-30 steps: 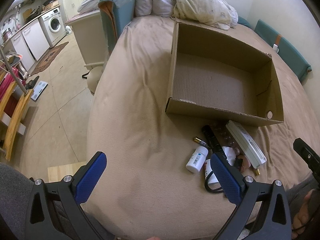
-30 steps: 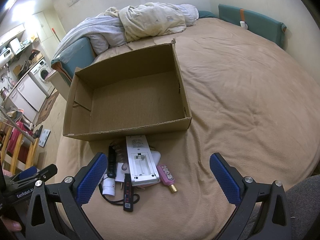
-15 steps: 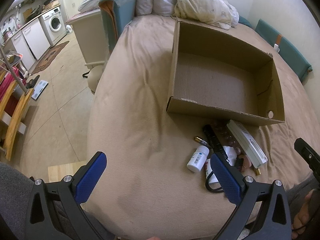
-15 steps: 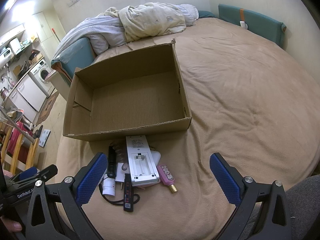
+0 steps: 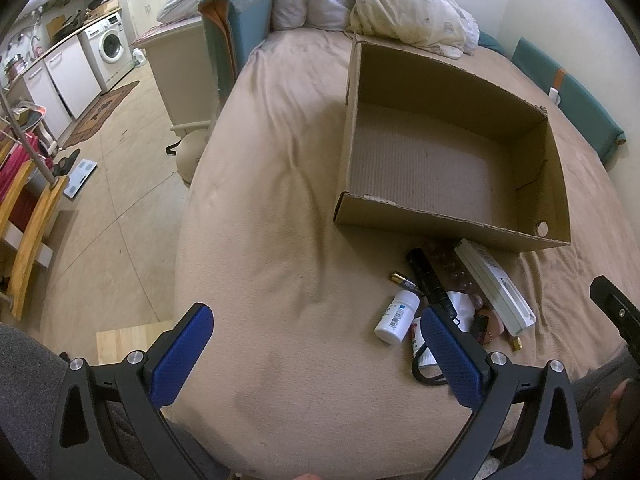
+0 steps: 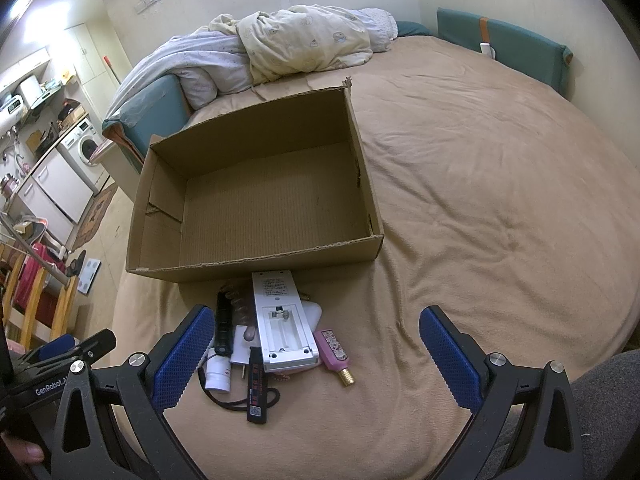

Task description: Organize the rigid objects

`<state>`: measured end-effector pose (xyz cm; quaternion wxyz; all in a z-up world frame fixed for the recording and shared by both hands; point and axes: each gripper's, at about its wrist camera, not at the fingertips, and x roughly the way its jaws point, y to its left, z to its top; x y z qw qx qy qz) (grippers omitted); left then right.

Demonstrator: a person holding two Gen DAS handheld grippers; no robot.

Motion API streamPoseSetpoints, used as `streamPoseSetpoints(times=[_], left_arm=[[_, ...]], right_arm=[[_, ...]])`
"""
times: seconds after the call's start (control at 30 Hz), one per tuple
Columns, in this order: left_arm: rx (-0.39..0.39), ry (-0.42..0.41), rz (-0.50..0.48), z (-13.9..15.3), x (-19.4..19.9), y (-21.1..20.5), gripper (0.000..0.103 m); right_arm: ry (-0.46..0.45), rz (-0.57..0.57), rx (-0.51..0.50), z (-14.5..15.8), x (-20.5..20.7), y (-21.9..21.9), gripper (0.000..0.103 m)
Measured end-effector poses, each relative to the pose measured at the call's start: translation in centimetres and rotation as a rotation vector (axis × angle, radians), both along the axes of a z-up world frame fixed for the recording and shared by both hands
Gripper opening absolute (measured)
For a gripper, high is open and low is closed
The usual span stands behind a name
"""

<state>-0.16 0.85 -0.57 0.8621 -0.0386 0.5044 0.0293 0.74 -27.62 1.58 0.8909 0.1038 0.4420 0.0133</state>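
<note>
Cardboard box (image 6: pixel 256 204), open-topped and holding nothing, is sitting on the tan bed (image 6: pixel 480 200). Small rigid items are lying in a cluster on the bed just outside the box's near wall: a white remote (image 6: pixel 282 320), battery bay facing up, is lying across the others with its far end touching the box; a black flashlight (image 6: pixel 223 326) is lying beside it; a white pill bottle (image 5: pixel 397 312) is resting on its side; a pink perfume bottle (image 6: pixel 334 350) with a gold cap is lying beside the remote; a black stick-shaped device (image 6: pixel 257 388) is lying on a black cord; what may be a small battery (image 5: pixel 402 280) is sitting nearby. Left tongs (image 5: pixel 316 354) are hovering wide open, gripping nothing. Right tongs (image 6: pixel 314 354) are likewise hanging wide apart over the cluster, carrying nothing.
</note>
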Motion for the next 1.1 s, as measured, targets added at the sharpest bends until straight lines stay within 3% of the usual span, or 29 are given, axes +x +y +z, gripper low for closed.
streamPoseSetpoints(times=[0.77, 1.1], left_arm=[[0.002, 0.016, 0.009, -0.08, 0.09, 0.06, 0.103], [0.039, 0.017, 0.014, -0.5, 0.13, -0.02, 0.103]], right_arm=[[0.001, 0.001, -0.002, 0.02, 0.01, 0.0, 0.103], [0.004, 0.001, 0.009, 0.24, -0.08, 0.1, 0.103]])
